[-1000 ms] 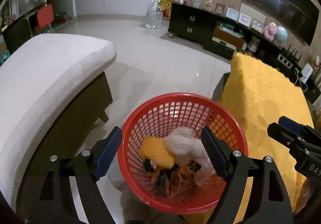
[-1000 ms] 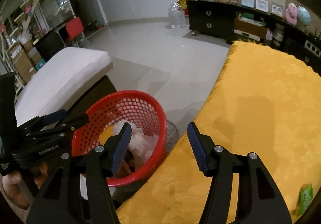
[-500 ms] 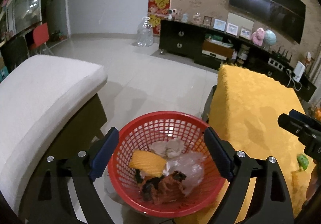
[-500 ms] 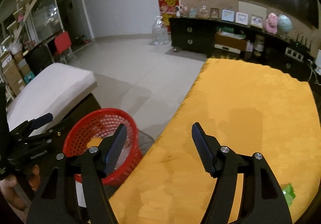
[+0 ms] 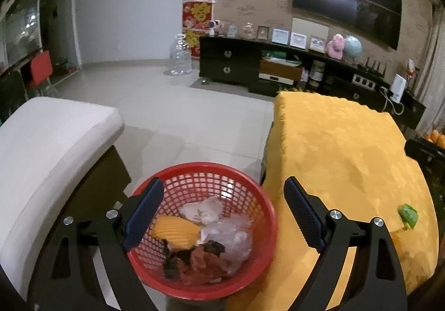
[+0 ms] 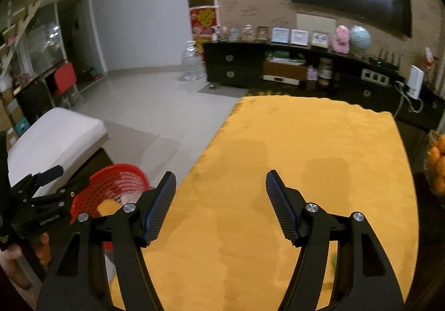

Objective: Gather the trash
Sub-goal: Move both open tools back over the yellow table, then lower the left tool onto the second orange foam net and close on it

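A red mesh basket (image 5: 258, 199) stands low beside the yellow-clothed table (image 5: 347, 149); it holds a yellow piece, crumpled white and clear wrappers and dark scraps. My left gripper (image 5: 222, 185) hovers above it, open, with nothing between the pads. A small green scrap (image 5: 407, 215) lies on the cloth near the table's right edge. My right gripper (image 6: 220, 176) is open over the yellow table (image 6: 306, 138), empty. In the right wrist view the basket (image 6: 111, 188) shows at the lower left, with the left gripper (image 6: 41, 194) and a hand beside it.
A white cushioned seat (image 5: 50, 144) stands left of the basket, pale tiled floor beyond. A black cabinet (image 5: 230, 66) with frames and a large water bottle (image 5: 180, 56) line the far wall. A bowl of oranges (image 6: 436, 166) sits right of the table.
Both grippers rose and drew back. The basket shrank and sank in the left view. The right view swung from the basket onto the table, its jaws wider. The green scrap came into the left view.
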The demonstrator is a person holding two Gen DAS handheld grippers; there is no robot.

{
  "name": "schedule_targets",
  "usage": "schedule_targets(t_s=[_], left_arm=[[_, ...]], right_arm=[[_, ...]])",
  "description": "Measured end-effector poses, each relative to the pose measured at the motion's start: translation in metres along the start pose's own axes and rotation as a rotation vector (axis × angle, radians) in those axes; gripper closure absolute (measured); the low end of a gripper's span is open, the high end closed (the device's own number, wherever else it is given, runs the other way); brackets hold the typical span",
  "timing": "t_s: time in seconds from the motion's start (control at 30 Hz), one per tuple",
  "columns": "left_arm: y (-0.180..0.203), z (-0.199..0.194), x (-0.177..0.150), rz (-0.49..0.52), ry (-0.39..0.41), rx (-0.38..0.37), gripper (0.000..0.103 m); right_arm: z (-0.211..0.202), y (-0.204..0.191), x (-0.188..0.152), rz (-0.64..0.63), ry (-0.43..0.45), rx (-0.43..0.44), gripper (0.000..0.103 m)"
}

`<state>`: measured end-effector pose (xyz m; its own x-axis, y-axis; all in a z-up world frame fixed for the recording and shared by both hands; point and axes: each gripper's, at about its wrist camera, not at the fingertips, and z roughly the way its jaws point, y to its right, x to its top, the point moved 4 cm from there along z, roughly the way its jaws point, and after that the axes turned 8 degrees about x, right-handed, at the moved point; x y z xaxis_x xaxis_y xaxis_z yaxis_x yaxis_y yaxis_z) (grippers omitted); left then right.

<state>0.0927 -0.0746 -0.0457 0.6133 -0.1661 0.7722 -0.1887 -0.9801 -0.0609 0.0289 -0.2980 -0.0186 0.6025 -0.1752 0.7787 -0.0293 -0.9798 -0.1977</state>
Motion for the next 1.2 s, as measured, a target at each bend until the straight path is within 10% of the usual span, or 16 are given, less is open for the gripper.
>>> schedule_targets(t_s=[1.2], left_arm=[[0.185,-0.03,-0.037,0.332,0.012,-0.251,0.018]], right_arm=[[-0.103,0.159,-0.065,0.339,0.067,-0.267,0.037]])
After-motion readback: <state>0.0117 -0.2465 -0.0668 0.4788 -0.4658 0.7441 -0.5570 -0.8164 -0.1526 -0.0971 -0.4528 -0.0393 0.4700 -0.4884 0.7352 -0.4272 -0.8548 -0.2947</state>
